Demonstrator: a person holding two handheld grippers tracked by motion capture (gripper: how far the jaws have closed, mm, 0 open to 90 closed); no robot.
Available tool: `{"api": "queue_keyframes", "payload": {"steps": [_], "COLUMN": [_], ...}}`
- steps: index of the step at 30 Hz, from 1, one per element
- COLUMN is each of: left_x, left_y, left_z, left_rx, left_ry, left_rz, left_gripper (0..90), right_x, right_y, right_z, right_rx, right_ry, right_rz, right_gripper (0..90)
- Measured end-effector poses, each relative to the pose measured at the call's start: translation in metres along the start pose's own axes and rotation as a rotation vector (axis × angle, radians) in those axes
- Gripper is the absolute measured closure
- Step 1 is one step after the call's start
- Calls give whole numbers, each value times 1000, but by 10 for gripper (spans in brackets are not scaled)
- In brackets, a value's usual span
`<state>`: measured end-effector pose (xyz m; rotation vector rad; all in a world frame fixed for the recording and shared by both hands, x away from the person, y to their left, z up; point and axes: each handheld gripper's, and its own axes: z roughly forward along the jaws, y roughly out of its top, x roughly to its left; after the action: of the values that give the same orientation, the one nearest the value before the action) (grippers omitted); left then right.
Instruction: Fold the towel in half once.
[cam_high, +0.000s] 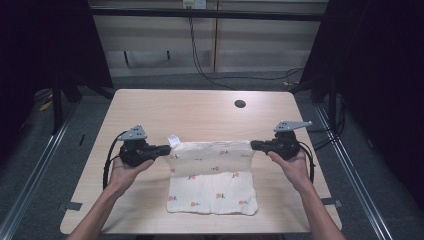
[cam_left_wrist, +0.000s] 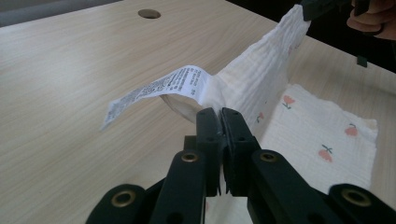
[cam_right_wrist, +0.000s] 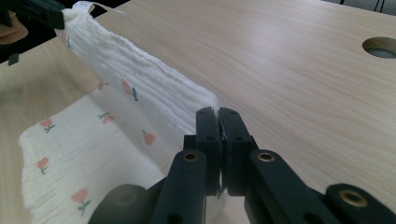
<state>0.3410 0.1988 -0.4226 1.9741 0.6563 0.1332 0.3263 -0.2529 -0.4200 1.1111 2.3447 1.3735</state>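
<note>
While both grippers pinched its far corners, the white cloth (cam_high: 212, 176) lay near the table's (cam_high: 150, 107) front edge, its lifted far hem running left to right. The left gripper (cam_high: 166, 148) and right gripper (cam_high: 254, 145) had jaws clamped tight on cloth, a care label (cam_left_wrist: 154, 91) trailing beside the left corner.

Things I can't make out

The tiny words on the label (cam_left_wrist: 156, 88) are too small to read; my cloth (cam_right_wrist: 60, 186) beside it runs off the bottom edge.
</note>
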Motion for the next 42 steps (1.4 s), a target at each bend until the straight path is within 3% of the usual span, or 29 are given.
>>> {"api": "queue_keyframes", "payload": {"steps": [7, 12, 17, 20, 25, 27, 31, 39, 42], "left_x": [-11, -23, -26, -28, -38, -41, -43, -47, -49], "left_y": [-9, -14, -25, -35, -38, -44, -58, -62, -67], "left_z": [-4, -14, -16, -12, -18, -16, -1, 3, 4], "left_rx": [5, 25, 31, 45, 65, 65, 130, 160, 184], "left_ry": [-20, -30, -31, -40, -44, -52, -66, -102, -104], "left_rz": [11, 42, 23, -1, 15, 2, 6, 25, 24], "left_gripper": [869, 869, 869, 868, 868, 868, 867, 860, 856], "right_x": [18, 31, 40, 44, 52, 53, 51, 49, 53], "right_y": [-5, -13, -17, -30, -43, -46, -67, -83, -90], "right_z": [-17, -24, -27, -22, -26, -27, -20, -23, -21], "right_rx": [1, 15, 19, 39, 61, 58, 79, 84, 120], "right_ry": [6, 23, 34, 47, 47, 49, 41, 65, 71], "right_rz": [-35, -61, -85, -81, -93, -91, -72, -46, -56], "right_gripper": [879, 879, 879, 879, 878, 878, 874, 840, 813]}}
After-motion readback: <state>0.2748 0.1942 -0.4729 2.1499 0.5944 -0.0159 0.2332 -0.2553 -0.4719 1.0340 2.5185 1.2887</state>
